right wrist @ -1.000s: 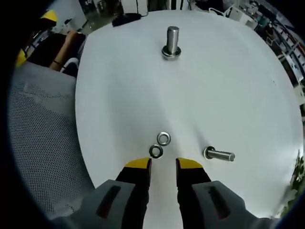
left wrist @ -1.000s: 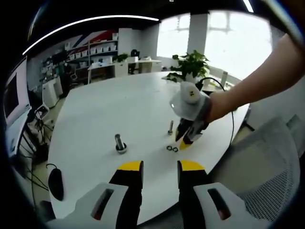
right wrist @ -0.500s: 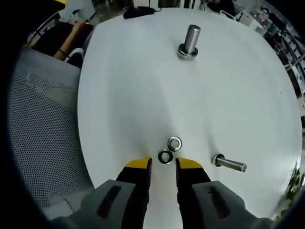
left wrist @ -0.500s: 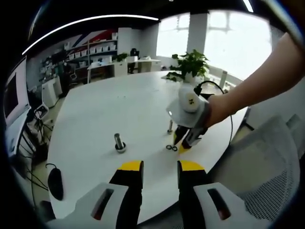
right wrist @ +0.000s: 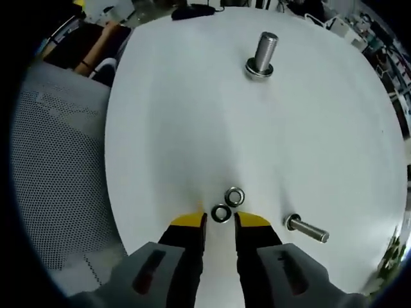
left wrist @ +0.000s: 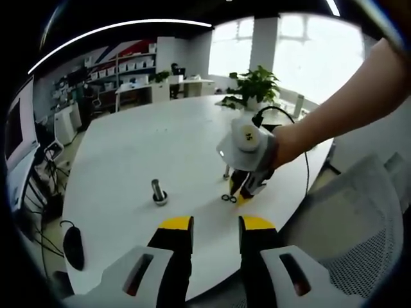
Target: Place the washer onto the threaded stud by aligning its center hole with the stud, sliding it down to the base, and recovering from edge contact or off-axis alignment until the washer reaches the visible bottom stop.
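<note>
Two small metal washers lie side by side on the white table (right wrist: pixel 180 115). The nearer washer (right wrist: pixel 221 213) sits right between the yellow tips of my right gripper (right wrist: pixel 220 219), which stands open around it; the second washer (right wrist: pixel 234 196) lies just beyond. A thick upright threaded stud (right wrist: pixel 263 54) with a washer at its base stands farther off. A thinner stud (right wrist: pixel 307 229) stands to the right of my fingers. In the left gripper view my left gripper (left wrist: pixel 216 224) is open and holds nothing, near the table's edge, while the right gripper (left wrist: pixel 247 190) touches down by the washers (left wrist: pixel 228 197), right of the thick stud (left wrist: pixel 158 192).
A mesh chair (right wrist: pixel 58 167) sits against the table's edge. A black mouse (left wrist: pixel 73 239) lies on the table's left side, and a potted plant (left wrist: pixel 255 86) stands at the far side. Desks and shelves fill the room behind.
My right gripper has come down and forward until the nearer washer lies between its tips. The left gripper has barely moved.
</note>
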Tool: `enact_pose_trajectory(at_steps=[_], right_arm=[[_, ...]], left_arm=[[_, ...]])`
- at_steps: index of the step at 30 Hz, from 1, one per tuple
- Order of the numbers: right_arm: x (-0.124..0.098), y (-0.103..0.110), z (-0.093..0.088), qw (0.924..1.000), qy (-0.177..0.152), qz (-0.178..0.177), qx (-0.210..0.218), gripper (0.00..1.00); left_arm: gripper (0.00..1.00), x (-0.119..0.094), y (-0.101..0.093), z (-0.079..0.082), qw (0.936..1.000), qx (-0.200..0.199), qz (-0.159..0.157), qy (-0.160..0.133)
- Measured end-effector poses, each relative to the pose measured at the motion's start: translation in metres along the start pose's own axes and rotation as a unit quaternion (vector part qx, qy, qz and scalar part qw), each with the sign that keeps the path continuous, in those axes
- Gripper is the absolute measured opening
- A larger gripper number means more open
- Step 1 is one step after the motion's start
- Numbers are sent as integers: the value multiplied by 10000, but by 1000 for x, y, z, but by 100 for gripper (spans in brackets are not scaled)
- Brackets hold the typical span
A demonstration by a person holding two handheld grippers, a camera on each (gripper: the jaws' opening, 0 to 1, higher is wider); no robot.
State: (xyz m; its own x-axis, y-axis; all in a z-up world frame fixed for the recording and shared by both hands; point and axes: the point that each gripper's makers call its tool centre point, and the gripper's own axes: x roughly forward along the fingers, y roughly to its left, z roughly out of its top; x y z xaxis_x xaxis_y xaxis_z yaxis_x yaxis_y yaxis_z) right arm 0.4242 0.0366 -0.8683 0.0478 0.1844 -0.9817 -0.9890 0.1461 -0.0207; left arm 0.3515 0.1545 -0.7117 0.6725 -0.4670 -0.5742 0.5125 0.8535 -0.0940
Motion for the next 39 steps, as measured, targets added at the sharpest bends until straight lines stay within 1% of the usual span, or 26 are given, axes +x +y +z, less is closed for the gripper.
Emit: enact_pose_trajectory(at_steps=[1,3,5,6,13,17,19,23,25,27,30,36,37,39], right_arm=[[1,0,1,10000,28,2,-87,19],[1,2,3,9999,44,6,-123,17],[2,0,3,9999,82,-10,-71,15],[1,-1,3,9999,109,1,51,15],[1,-1,2,9998,190,21,89,15],[2,0,2,9994,288,-97,138,15],[1,0,0,9988,365,-172,261,14],[2,1,2,9984,417,-377,67,14],[2,1,2,9984,393,-402,51,14],[1,-1,1,9986,289,-378,244,14],[1,-2,0,9975,18,-305,641,14],[-1,-3,-2,9951,-265,-327,889,14],[0,-3,-3,9946,-276,-319,947,14],[-2,-2,-4,9949,-248,-328,921,14]], left_arm=[[26,0,0,0,10000,-5,1,-3],[26,0,1,0,10000,-11,9,-4],[26,0,1,0,10000,-31,18,-5],[26,0,1,0,10000,-33,20,-3],[26,0,1,0,10000,-20,30,12],[26,0,1,-1,10000,-6,31,25],[26,0,0,-1,10000,11,30,33],[26,0,1,-1,10000,19,44,42],[26,0,1,-2,10000,15,51,48],[26,0,2,-2,10000,27,58,51],[26,0,2,-2,10000,31,75,57],[26,0,3,-2,9999,15,95,53],[26,0,3,-2,9999,19,97,53],[26,0,3,-2,9999,20,99,57]])
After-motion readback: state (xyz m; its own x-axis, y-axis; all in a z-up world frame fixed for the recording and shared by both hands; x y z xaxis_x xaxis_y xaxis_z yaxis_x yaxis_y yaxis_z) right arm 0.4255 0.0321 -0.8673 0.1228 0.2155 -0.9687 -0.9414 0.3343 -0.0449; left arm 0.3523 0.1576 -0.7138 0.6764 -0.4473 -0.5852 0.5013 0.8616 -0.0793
